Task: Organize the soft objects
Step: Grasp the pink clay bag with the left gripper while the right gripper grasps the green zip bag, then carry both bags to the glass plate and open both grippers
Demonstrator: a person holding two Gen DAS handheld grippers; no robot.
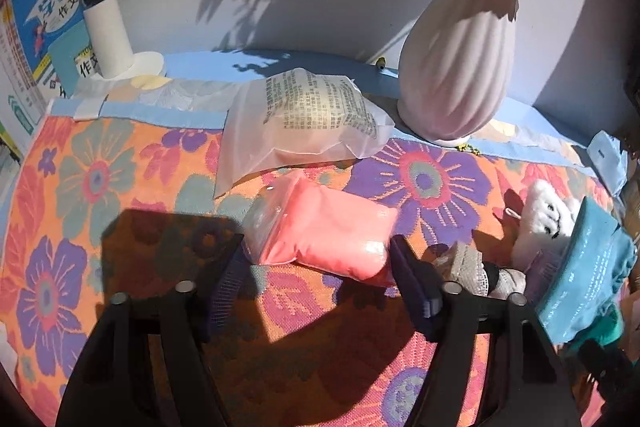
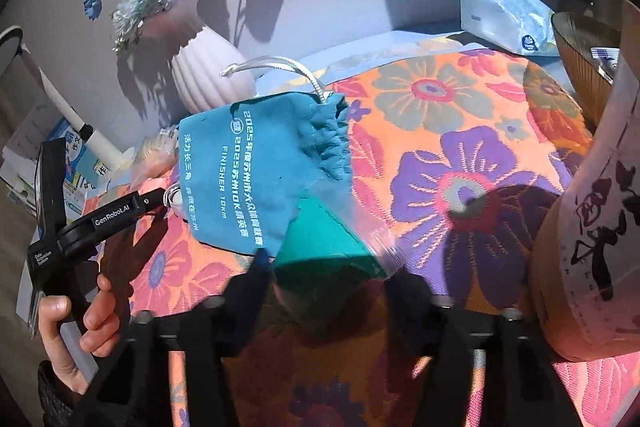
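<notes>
A pink soft packet (image 1: pixel 324 231) lies on the floral cloth (image 1: pixel 120 187) between the fingers of my left gripper (image 1: pixel 316 267), which is open around its near end. A translucent printed bag (image 1: pixel 304 119) lies behind it. At the right sit a white plush toy (image 1: pixel 544 215) and a grey lace item (image 1: pixel 468 267). My right gripper (image 2: pixel 326 275) is open around a green packet in clear plastic (image 2: pixel 332 243), with a teal drawstring pouch (image 2: pixel 260 167) lying on it; the pouch also shows in the left wrist view (image 1: pixel 584 267).
A pink ribbed vase (image 1: pixel 460 59) with flowers stands at the back. A white lamp post (image 1: pixel 108 11) and books (image 1: pixel 44 27) are at the back left. A tissue pack (image 2: pixel 508 19), a brown bowl (image 2: pixel 580 67) and a paper-wrapped cylinder (image 2: pixel 592 227) stand at the right.
</notes>
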